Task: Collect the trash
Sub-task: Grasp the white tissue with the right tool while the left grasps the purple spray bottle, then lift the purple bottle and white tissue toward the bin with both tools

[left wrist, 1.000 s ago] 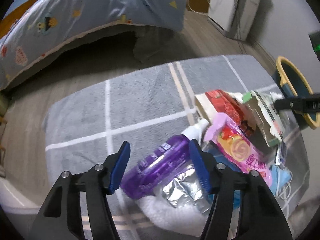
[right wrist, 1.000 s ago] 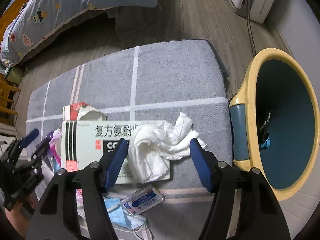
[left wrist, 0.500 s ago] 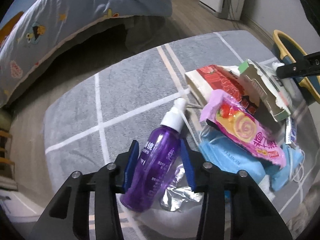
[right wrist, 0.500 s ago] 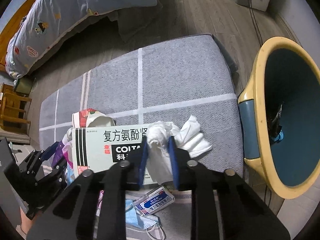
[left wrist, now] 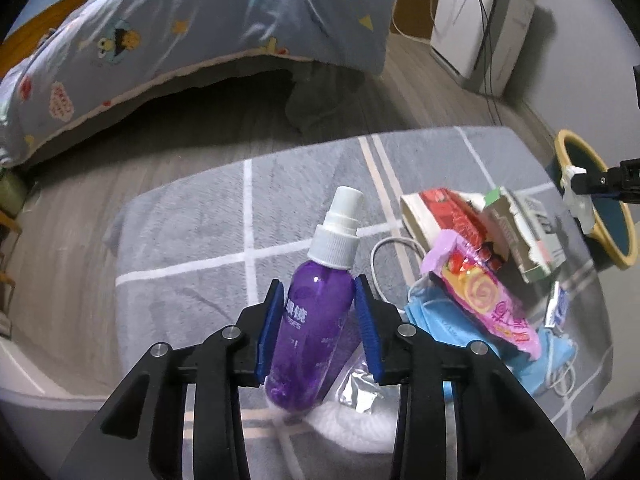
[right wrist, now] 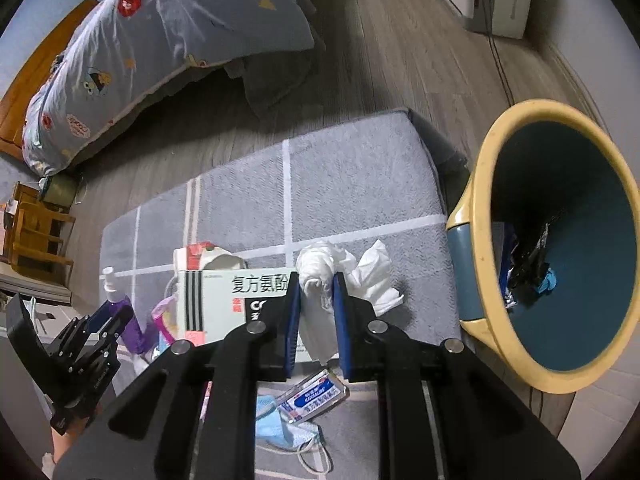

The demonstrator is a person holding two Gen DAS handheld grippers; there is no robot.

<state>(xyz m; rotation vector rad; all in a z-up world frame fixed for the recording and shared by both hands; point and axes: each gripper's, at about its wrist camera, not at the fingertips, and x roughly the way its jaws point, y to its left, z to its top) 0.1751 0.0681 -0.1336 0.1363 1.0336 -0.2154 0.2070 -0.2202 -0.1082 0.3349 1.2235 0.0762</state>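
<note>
My left gripper (left wrist: pixel 316 312) is shut on a purple spray bottle (left wrist: pixel 316 320) with a white cap and holds it above the grey mat (left wrist: pixel 192 232). My right gripper (right wrist: pixel 316 292) is shut on a crumpled white tissue (right wrist: pixel 320 272), lifted over the medicine box (right wrist: pixel 224 300). The yellow-rimmed blue bin (right wrist: pixel 560 240) stands right of the mat and holds some trash. In the left wrist view, a red carton (left wrist: pixel 444 212), a pink snack wrapper (left wrist: pixel 484 300), a blue face mask (left wrist: pixel 440 320) and a foil piece (left wrist: pixel 360 388) lie on the mat.
A blister pack (right wrist: pixel 316 396) and a face mask (right wrist: pixel 288 428) lie below the right gripper. A bed with a patterned blue quilt (left wrist: pixel 160 40) stands behind the mat. A white appliance (left wrist: pixel 480 20) with cables is at the back right. A wooden chair (right wrist: pixel 36 232) is at far left.
My left gripper has closed on the purple bottle and lifted it upright. My right gripper has closed on the white tissue and raised it a little.
</note>
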